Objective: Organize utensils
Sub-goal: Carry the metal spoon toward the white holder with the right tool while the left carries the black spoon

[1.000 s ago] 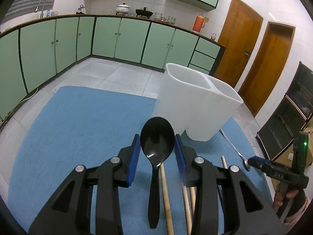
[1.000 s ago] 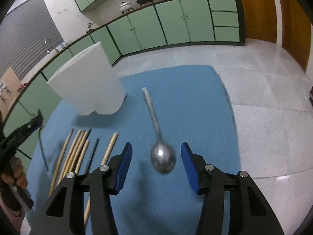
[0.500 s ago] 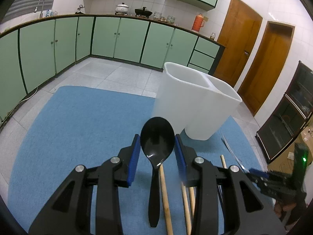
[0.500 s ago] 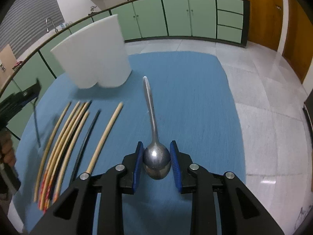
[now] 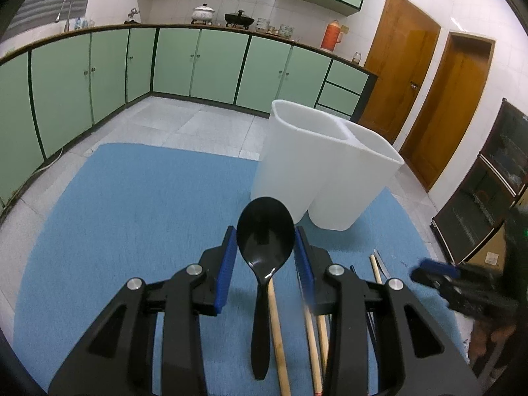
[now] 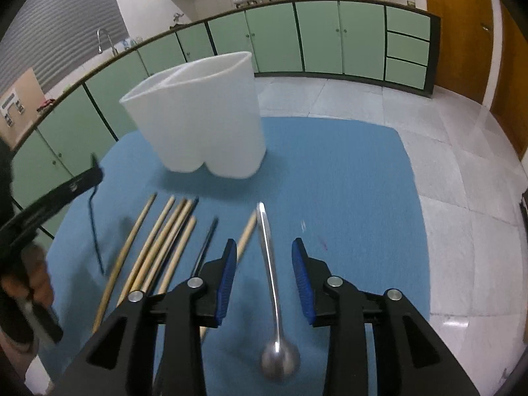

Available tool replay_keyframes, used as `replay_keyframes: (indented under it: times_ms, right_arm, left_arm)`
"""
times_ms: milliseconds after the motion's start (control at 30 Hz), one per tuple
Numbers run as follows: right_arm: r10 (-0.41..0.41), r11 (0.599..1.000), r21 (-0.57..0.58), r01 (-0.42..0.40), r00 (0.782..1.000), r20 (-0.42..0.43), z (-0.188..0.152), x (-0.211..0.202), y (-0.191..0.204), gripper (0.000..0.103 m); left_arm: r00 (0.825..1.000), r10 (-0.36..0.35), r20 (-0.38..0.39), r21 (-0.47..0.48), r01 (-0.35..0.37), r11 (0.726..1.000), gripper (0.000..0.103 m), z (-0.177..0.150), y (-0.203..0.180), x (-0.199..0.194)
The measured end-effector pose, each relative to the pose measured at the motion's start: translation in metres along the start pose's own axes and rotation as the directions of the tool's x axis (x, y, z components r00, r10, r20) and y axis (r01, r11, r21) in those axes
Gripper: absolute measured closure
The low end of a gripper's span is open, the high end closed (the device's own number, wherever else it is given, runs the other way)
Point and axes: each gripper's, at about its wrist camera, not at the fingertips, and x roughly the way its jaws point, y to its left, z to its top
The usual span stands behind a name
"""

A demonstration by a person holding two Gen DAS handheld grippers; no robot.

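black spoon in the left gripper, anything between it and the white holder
Nothing visible does. The black spoon sits between the left gripper pads, and only bare blue mat lies ahead to the white holder, whose top is open.

We see a blue mat (image 6: 346, 178) bearing a white two-compartment holder (image 6: 201, 125) toward its far edge, wooden chopsticks (image 6: 155, 247) and a metal spoon (image 6: 272, 283) nearer its near edge.
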Motion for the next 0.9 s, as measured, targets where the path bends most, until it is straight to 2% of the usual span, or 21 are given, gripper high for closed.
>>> replay_keyframes:
  times_ms: [67, 300, 400, 633, 800, 900]
  right_arm:
    - [-0.027, 0.999, -0.028, 0.026, 0.999, -0.032, 0.007, 0.014, 0.005, 0.075]
    - [-0.028, 0.998, -0.055, 0.022, 0.994, -0.104, 0.002, 0.035, 0.009, 0.086]
    - [-0.036, 0.999, -0.038, 0.032, 0.995, -0.097, 0.001, 0.039, 0.002, 0.094]
    - [-0.086, 0.996, 0.001, 0.087, 0.993, -0.084, 0.001, 0.035, -0.011, 0.094]
    - [-0.089, 0.996, 0.000, 0.089, 0.993, -0.076, 0.009, 0.038, -0.010, 0.083]
    - [-0.082, 0.996, 0.012, 0.083, 0.994, -0.078, 0.016, 0.047, -0.010, 0.079]
  left_arm:
    - [1.000, -0.001, 0.003, 0.008, 0.001, 1.000, 0.069, 0.001, -0.002, -0.001]
    - [1.000, -0.006, 0.008, 0.024, 0.006, 1.000, 0.070, -0.001, -0.008, -0.002]
    - [1.000, -0.008, 0.007, 0.024, 0.008, 1.000, 0.070, -0.002, -0.010, -0.001]
    - [1.000, -0.004, 0.004, 0.021, 0.004, 1.000, 0.069, -0.001, -0.010, -0.002]
    - [1.000, -0.004, 0.003, 0.020, 0.004, 1.000, 0.069, 0.000, -0.007, -0.001]
    - [1.000, -0.004, 0.003, 0.020, 0.004, 1.000, 0.069, 0.000, -0.006, -0.001]
